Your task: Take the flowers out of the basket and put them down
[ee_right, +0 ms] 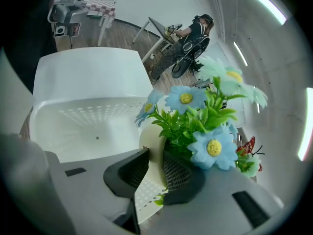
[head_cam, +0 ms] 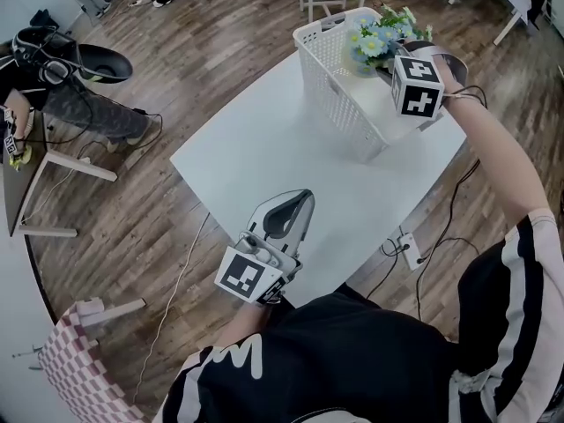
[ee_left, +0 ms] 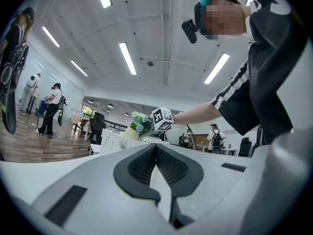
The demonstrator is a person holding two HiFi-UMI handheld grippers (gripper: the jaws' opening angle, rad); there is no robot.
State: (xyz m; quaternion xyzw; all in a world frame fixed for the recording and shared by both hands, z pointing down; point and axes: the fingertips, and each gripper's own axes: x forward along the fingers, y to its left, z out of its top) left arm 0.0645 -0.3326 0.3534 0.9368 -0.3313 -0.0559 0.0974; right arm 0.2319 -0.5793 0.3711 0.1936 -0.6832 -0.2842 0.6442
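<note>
A white worktop (head_cam: 291,157) is seen from above, and a white basket (head_cam: 339,95) with many small holes in its walls stands near its far corner. The flowers (head_cam: 381,35), blue and pale green with yellow middles, are set in a cream pot (ee_right: 152,146). They are held over the open basket, at its far side, and the blooms are well above the rim. The bottom of the pot is hidden, so it cannot be told if it is fully out of the basket.

The right gripper (head_cam: 397,60) is pointed downward at a slant. In the right gripper view its jaws are closed on the wall of the pot: 1 jaw is placed outside it and the other inside, against the green leaves. The inside of the basket (ee_right: 88,121) is seen below the pot, and nothing else is seen in it.

The left gripper (head_cam: 300,203) is held level over the near part of the worktop, well apart from the basket. In the left gripper view its jaws are brought together at the tips, with only a thin gap lower down, and nothing is held between them. Far ahead in that view the flowers (ee_left: 138,121) and the marker cube (ee_left: 162,119) of the right gripper are seen above the basket (ee_left: 112,142).

A wooden floor (head_cam: 220,25) surrounds the worktop, and a white cable (head_cam: 176,280) lies on it.
</note>
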